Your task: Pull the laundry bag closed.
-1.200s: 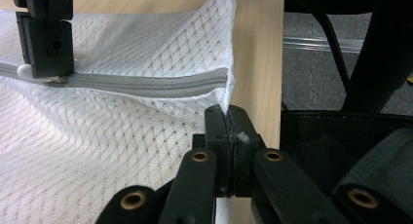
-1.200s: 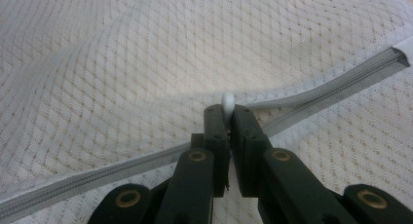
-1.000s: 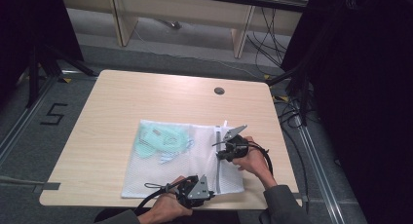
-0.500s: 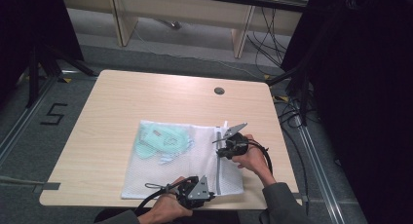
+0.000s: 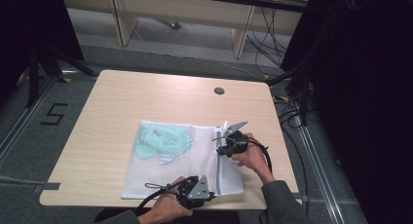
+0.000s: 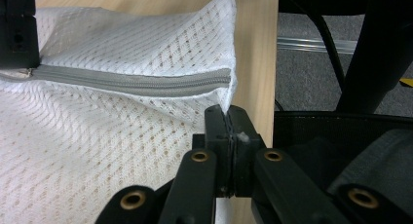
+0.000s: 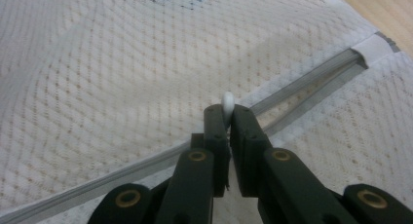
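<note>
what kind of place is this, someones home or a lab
Most likely a lab or recording workspace, not a home: a bare wooden table on grey carpet, a taped number 5 on the floor, and loose cables beside dark curtains.

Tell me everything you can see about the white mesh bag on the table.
The white mesh bag lies flat on the wooden table, near its front edge. It looks like thin netting, with a grey zipper near its right end, partly open. A pale green item shows through it. The left hand-held gripper pinches its near corner; the right hand-held gripper holds the white zipper pull.
</note>
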Demonstrator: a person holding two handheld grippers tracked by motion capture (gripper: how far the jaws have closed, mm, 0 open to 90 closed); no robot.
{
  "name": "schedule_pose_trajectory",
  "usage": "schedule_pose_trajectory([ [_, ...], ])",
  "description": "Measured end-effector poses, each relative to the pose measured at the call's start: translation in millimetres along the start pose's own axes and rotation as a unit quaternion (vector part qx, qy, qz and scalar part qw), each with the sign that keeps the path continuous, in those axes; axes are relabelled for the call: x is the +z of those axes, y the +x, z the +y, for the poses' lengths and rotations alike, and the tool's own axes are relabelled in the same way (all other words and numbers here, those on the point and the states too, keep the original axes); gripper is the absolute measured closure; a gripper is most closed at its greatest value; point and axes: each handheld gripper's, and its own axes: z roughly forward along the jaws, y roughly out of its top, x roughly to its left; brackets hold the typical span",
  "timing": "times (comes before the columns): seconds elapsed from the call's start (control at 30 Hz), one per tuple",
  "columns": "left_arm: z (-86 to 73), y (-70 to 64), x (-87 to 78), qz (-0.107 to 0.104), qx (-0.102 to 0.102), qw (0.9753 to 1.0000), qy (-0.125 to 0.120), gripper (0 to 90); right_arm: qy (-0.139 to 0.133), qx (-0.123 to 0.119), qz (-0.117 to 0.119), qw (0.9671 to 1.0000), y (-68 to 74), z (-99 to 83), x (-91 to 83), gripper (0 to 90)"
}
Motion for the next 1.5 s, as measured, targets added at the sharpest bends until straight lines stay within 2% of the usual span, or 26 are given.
schedule_pose_trajectory([
  [0.03,0.1,0.2,-0.3,0.001,0.002,1.0,0.001,88.9,-0.001,0.007,-0.002,1.0,0.8,0.2,0.3,86.3],
  [0.2,0.5,0.6,-0.5,0.003,0.006,1.0,0.004,88.9,-0.001,0.001,-0.002,1.0,-2.3,1.4,1.0,86.3],
  [0.23,0.5,-0.2,-0.1,0.001,0.001,1.0,0.0,88.9,0.0,0.004,-0.002,1.0,-2.0,1.5,0.8,86.3],
  [0.4,0.8,-0.8,-0.6,-0.001,0.002,1.0,0.001,88.9,-0.006,0.001,-0.004,1.0,-6.7,1.5,2.5,86.3],
  [0.47,1.2,-1.1,-0.2,-0.003,0.002,1.0,-0.001,88.9,-0.004,0.017,-0.006,0.9998,-6.7,1.3,1.5,86.3],
  [0.57,1.3,-1.2,-0.5,-0.004,0.002,1.0,0.002,88.9,-0.006,0.013,-0.009,0.9999,-10.0,1.2,2.8,86.3],
  [0.77,1.3,-1.2,-0.8,-0.001,0.005,1.0,0.004,88.8,-0.004,0.021,-0.013,0.9997,-12.7,3.6,4.5,86.3],
  [0.83,1.5,-1.0,-0.9,-0.001,0.007,1.0,0.005,88.8,-0.004,0.015,-0.012,0.9998,-14.4,4.0,5.4,86.3],
  [0.93,1.2,-1.2,-0.6,-0.003,0.001,1.0,0.001,88.8,-0.004,0.02,-0.011,0.9997,-15.6,4.5,5.7,86.3],
  [1.0,1.4,-1.3,-0.9,-0.003,0.001,1.0,0.001,88.8,-0.006,0.014,-0.014,0.9998,-17.6,4.8,6.6,86.3],
  [1.07,1.5,-1.4,-0.8,-0.003,0.001,1.0,0.001,88.8,-0.005,0.024,-0.012,0.9996,-17.0,5.6,6.3,86.3],
  [1.17,1.6,-1.5,-0.7,-0.004,0.002,1.0,0.002,88.9,-0.007,0.01,-0.014,0.9998,-20.3,6.6,7.4,86.3],
  [1.2,1.4,-1.8,-0.6,-0.003,0.003,1.0,0.001,88.8,-0.009,0.011,-0.015,0.9998,-20.9,6.6,7.9,86.3],
  [1.23,1.5,-1.7,-0.7,-0.003,0.004,1.0,0.001,88.9,-0.005,0.025,-0.018,0.9995,-20.1,6.4,7.7,86.3],
  [1.27,1.5,-1.8,-0.8,-0.003,0.004,1.0,0.001,88.9,-0.001,0.03,-0.018,0.9994,-20.4,6.5,7.5,86.3],
  [1.3,1.5,-1.8,-0.8,-0.002,0.004,1.0,0.001,88.9,-0.007,0.02,-0.022,0.9995,-22.8,6.9,8.3,86.3],
  [1.5,1.8,-1.3,-1.2,-0.004,0.003,1.0,0.002,88.9,-0.006,0.024,-0.022,0.9994,-24.6,8.6,10.3,86.3],
])
